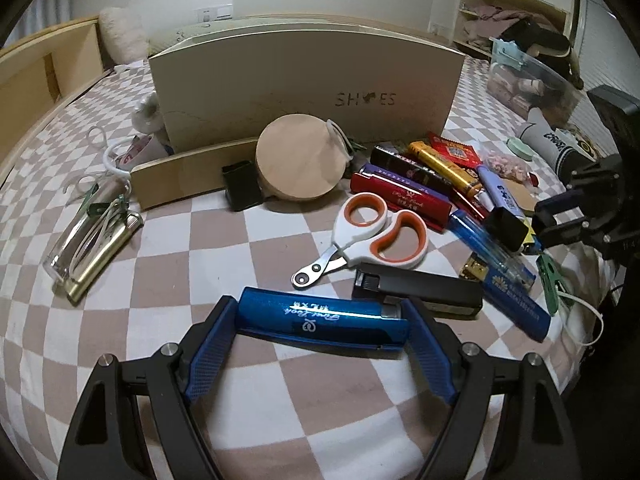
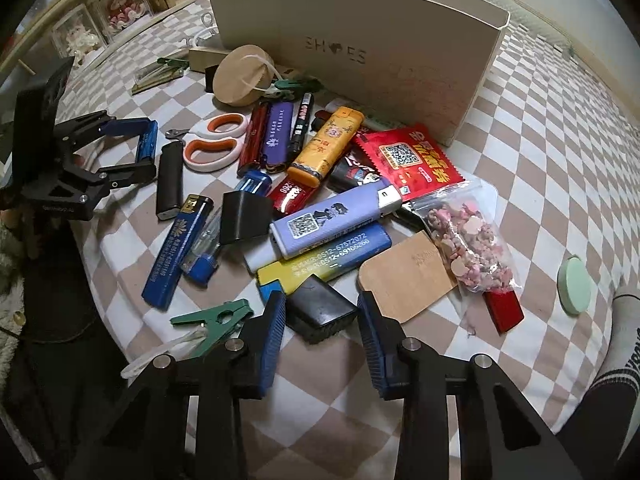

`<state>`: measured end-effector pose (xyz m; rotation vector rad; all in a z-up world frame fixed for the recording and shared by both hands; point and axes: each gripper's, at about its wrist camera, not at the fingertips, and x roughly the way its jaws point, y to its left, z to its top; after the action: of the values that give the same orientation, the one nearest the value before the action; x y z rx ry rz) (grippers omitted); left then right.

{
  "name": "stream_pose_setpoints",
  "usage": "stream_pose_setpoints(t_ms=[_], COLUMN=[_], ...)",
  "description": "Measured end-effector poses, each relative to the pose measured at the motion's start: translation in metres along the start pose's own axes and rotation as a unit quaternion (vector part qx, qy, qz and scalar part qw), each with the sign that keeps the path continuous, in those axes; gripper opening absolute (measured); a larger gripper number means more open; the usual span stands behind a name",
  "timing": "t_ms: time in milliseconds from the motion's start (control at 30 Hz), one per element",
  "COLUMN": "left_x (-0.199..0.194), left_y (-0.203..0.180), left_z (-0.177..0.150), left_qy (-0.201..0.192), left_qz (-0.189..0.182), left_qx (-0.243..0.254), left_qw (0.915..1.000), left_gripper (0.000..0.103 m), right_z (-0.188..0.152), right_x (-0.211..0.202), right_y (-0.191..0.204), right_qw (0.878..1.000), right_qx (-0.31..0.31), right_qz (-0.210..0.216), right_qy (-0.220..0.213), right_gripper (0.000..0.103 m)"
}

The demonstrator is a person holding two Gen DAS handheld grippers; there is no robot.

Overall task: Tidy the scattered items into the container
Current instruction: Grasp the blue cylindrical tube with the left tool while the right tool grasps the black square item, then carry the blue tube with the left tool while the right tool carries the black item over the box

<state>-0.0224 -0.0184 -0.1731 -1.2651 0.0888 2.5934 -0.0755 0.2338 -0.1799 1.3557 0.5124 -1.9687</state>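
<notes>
My left gripper (image 1: 320, 320) is shut on a shiny blue lighter (image 1: 324, 320), gripped end to end between its blue pads just above the checkered cloth; it also shows in the right wrist view (image 2: 146, 140). My right gripper (image 2: 322, 312) is open, its fingers on either side of a small black block (image 2: 320, 312) at the near edge of the pile. The beige "SHOES" box (image 1: 308, 84) stands at the back, also in the right wrist view (image 2: 360, 40). Several lighters, orange-handled scissors (image 1: 372, 232) and a round wooden disc (image 1: 300, 160) lie in front of it.
A red packet (image 2: 408, 160), a bag of pink bits (image 2: 468, 240), a cork tag (image 2: 408, 276), a green clip (image 2: 216, 316) and a mint disc (image 2: 574, 284) lie around the right gripper. A glass case with a brass lighter (image 1: 92, 248) lies left. A clear storage bin (image 1: 532, 76) stands back right.
</notes>
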Motion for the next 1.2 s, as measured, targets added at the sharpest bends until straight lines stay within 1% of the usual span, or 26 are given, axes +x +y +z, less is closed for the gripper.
stream_pose_setpoints(t_ms=[267, 433, 533, 700, 833, 967, 1100, 1200], left_x=[-0.012, -0.019, -0.027, -0.039, -0.051, -0.064, -0.073, -0.076], left_y=[0.004, 0.0, -0.001, -0.006, -0.005, 0.0, 0.007, 0.012], left_z=[-0.003, -0.004, 0.0, 0.012, 0.025, 0.047, 0.075, 0.096], left_qy=[0.005, 0.008, -0.002, -0.014, -0.029, -0.053, -0.085, -0.106], left_qz=[0.007, 0.011, 0.008, 0.003, -0.006, -0.01, -0.015, -0.014], left_qx=[-0.043, -0.061, -0.069, -0.073, -0.076, -0.077, -0.083, -0.079], left_qw=[0.999, 0.998, 0.9975, 0.9972, 0.9967, 0.9955, 0.9928, 0.9912], left_gripper=[0.083, 0.083, 0.083, 0.083, 0.083, 0.083, 0.083, 0.083], right_z=[0.0, -0.003, -0.001, 0.001, 0.007, 0.025, 0.049, 0.068], right_x=[-0.014, -0.027, -0.032, -0.035, -0.043, -0.059, -0.077, -0.09], right_y=[-0.002, -0.006, -0.004, 0.007, 0.018, 0.017, 0.009, 0.0], right_qw=[0.999, 0.994, 0.99, 0.985, 0.983, 0.981, 0.978, 0.976], right_qx=[0.036, 0.083, 0.106, 0.125, 0.122, 0.117, 0.109, 0.104], right_qz=[0.01, 0.024, 0.035, 0.057, 0.078, 0.088, 0.081, 0.075], right_qy=[-0.032, -0.066, -0.085, -0.1, -0.11, -0.129, -0.156, -0.178], right_gripper=[0.037, 0.037, 0.037, 0.037, 0.037, 0.037, 0.037, 0.037])
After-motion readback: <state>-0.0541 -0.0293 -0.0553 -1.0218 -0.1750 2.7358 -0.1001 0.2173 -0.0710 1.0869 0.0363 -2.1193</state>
